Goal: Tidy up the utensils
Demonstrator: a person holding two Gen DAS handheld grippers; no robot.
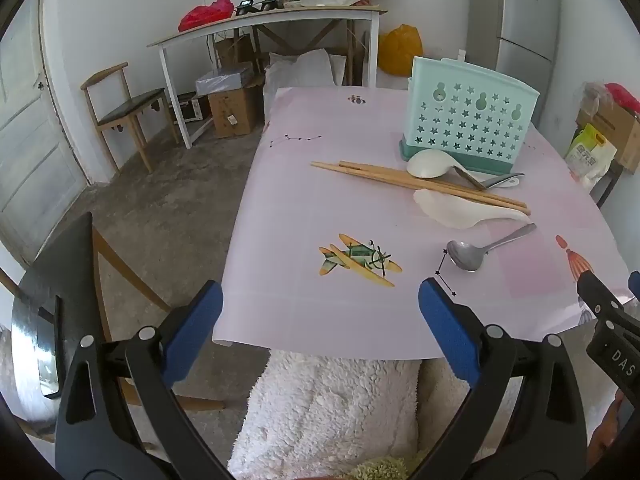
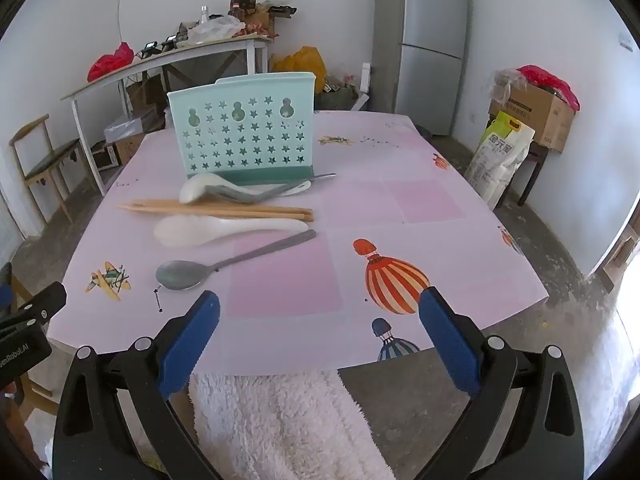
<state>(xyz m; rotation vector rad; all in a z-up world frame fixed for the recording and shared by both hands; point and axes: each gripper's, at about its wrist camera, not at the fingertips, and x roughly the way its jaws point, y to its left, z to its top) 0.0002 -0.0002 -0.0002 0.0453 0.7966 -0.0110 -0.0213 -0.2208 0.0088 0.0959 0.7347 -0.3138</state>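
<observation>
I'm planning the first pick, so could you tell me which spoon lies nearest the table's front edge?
The lone metal spoon beside the airplane print: it lies nearer the front edge than the white ceramic spoon and apart from the pile.

Each gripper, the left gripper [image 1: 320, 312] and the right gripper [image 2: 320, 320], has two black plastic arms with triangular cut-outs and round silver screws at the joints. The fingers [image 1: 448, 328] carry long blue pads with a fine dotted texture. At the right edge of the left view, the other gripper's black body shows white letters. White fluffy fabric [image 2: 280, 424] fills the bottom centre.
</observation>
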